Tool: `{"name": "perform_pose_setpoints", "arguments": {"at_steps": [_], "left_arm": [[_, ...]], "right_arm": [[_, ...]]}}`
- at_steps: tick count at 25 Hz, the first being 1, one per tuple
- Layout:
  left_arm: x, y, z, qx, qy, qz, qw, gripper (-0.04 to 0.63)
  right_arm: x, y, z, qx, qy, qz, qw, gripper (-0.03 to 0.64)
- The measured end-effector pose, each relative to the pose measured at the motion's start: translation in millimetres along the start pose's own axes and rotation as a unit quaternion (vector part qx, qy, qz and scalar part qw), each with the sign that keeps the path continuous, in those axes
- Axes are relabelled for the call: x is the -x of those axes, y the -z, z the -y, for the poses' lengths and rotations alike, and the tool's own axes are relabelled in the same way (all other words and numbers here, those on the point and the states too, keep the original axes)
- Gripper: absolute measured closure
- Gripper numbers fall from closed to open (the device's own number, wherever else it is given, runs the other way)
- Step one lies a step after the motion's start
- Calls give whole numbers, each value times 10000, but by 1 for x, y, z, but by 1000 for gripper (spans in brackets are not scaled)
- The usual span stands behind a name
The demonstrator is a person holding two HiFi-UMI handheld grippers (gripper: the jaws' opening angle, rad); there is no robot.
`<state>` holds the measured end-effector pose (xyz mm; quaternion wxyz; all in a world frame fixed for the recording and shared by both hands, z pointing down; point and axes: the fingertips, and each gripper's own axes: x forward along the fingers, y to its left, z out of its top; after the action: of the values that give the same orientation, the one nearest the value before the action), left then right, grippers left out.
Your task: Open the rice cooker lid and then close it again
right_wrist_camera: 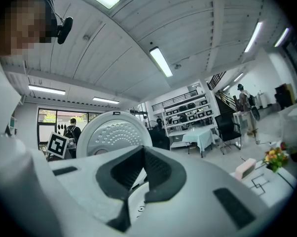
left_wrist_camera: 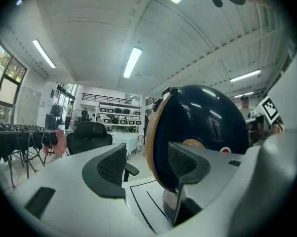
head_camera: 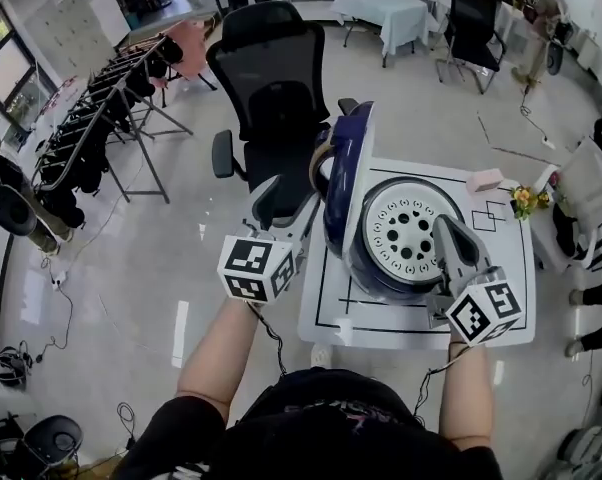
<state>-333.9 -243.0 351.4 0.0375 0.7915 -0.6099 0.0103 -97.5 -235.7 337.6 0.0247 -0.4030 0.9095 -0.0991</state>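
Observation:
The rice cooker (head_camera: 381,273) stands on a white table (head_camera: 326,313) with its lid up. The lid's navy outer shell (head_camera: 343,173) faces left, and its white perforated inner plate (head_camera: 413,230) faces right. My left gripper (head_camera: 286,203) is just left of the shell, open, with nothing between its fingers. In the left gripper view the shell (left_wrist_camera: 203,132) rises right behind the right-hand finger (left_wrist_camera: 188,164) of the left gripper (left_wrist_camera: 148,167). My right gripper (head_camera: 446,233) is shut and empty in front of the inner plate (right_wrist_camera: 114,132), which fills the space beyond the right gripper (right_wrist_camera: 143,169).
A black office chair (head_camera: 271,88) stands close behind the table. A pink block (head_camera: 484,180) and a small bunch of flowers (head_camera: 524,200) lie at the table's far right. A clothes rack (head_camera: 101,108) is off to the left.

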Motion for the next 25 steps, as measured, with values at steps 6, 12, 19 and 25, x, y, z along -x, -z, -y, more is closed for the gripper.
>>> {"name": "perform_pose_setpoints", "arguments": {"at_steps": [6, 12, 19, 25], "left_arm": [[-34, 3, 4, -42, 459, -52, 9989, 328], [-55, 3, 5, -32, 722, -44, 9974, 337], [-66, -3, 8, -153, 876, 15, 9960, 385], [-70, -4, 13, -367, 877, -15, 9955, 474]], "right_arm": [[-2, 2, 10, -20, 395, 72, 9992, 615], [-4, 3, 13, 0, 642, 81, 9979, 615], [-9, 1, 16, 36, 785, 81, 9969, 615], [-10, 2, 17, -19, 820, 104, 9966, 615]]}}
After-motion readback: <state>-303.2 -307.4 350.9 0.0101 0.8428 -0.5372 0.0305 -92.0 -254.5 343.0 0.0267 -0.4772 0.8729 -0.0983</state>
